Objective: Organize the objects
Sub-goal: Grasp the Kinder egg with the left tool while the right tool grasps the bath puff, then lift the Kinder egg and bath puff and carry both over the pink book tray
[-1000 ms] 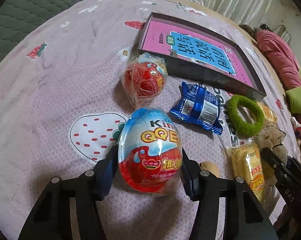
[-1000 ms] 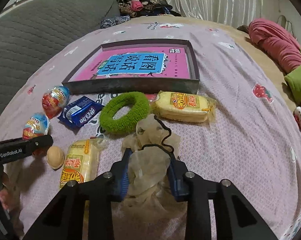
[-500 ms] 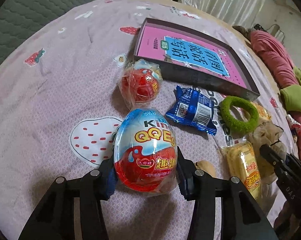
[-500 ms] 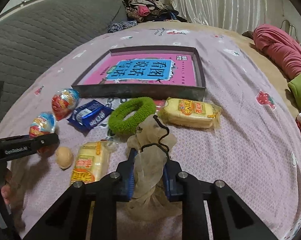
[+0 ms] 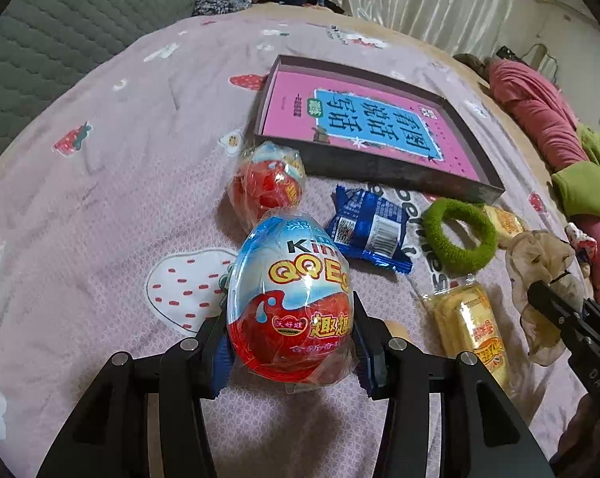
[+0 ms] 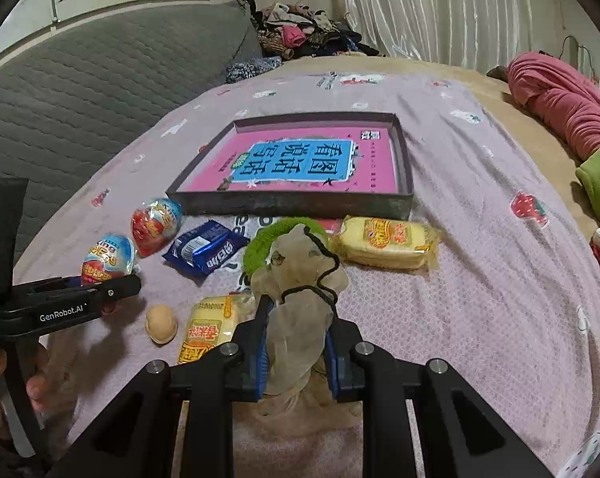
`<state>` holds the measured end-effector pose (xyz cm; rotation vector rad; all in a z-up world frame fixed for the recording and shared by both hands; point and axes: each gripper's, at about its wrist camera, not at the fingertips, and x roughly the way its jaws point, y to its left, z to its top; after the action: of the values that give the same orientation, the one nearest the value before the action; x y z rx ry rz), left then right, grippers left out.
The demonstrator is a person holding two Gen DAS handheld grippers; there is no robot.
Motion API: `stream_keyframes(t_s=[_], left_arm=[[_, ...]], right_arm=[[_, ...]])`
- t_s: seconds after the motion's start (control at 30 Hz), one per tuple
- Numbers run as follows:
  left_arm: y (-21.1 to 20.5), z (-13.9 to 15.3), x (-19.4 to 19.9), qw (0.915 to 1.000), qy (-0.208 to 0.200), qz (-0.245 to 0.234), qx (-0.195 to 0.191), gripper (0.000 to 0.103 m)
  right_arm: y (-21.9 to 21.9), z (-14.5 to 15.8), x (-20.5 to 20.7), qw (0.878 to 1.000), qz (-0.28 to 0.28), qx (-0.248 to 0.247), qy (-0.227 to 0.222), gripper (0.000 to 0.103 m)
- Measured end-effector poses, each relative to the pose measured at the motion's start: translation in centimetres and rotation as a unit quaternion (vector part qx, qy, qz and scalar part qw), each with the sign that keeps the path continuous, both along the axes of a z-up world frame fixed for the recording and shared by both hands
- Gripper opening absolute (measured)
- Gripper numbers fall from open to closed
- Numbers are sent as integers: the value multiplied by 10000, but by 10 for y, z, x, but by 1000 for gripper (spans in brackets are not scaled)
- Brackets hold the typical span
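The glossy, plastic-wrapped toy egg (image 5: 290,298), blue on top and red below with yellow lettering, sits upright between the fingers of the left gripper (image 5: 288,342). The blue-padded jaws press on its lower flanks, closed as far as the egg's width allows, and its crinkled wrapper bulges out beneath them.

The right gripper (image 6: 296,352) is clamped on a limp beige gauze pouch with a thin black drawstring (image 6: 300,298). The sheer fabric is pinched narrow between the blue pads, with its gathered top puffing up ahead of the fingertips and loose folds trailing back under the jaws.

Everything lies on a soft lilac bedsheet printed with strawberries (image 6: 499,279). Just beyond the held egg rests a second wrapped egg, mostly red (image 5: 266,187), and beside it a shiny blue foil snack packet (image 5: 369,233). A fuzzy green hair ring (image 5: 459,235) lies further right, partly hidden behind the pouch in the right wrist view. Two pale yellow cakes in clear wrappers are nearby: one (image 6: 212,326) just left of the right gripper, the other (image 6: 385,243) ahead of it, close to the dark, shallow rectangular tray (image 6: 292,203). A pink book with a blue title panel (image 6: 296,163) lies flat inside that tray. A small smooth tan egg-shaped object (image 6: 161,323) sits on the sheet between the two grippers.
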<state>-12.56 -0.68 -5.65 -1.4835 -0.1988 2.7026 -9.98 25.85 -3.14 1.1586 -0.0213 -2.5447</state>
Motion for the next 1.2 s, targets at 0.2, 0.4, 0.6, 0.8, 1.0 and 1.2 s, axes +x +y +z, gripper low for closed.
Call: stream_keyframes(t_s=[0.2, 0.4, 0.6, 0.8, 1.0, 1.2], left_arm=[[5, 10, 4, 9999, 79, -63, 21, 51], [12, 23, 15, 9997, 211, -155, -36, 51], [19, 41, 27, 9989, 388, -217, -114, 51], [21, 59, 40, 9980, 547, -265, -177, 51], [21, 74, 40, 9969, 677, -321, -222, 51], [23, 92, 31, 9957, 832, -346, -222, 51]], right_arm=[[1, 11, 5, 9998, 15, -139, 107, 23], [-3, 24, 14, 9995, 91, -218, 228, 23], [-11, 41, 29, 9986, 172, -145, 480, 23], [-12, 55, 41, 9978, 218, -197, 595, 23], [-15, 75, 44, 9965, 232, -287, 755, 23], [-19, 90, 41, 9953, 272, -321, 869, 23]])
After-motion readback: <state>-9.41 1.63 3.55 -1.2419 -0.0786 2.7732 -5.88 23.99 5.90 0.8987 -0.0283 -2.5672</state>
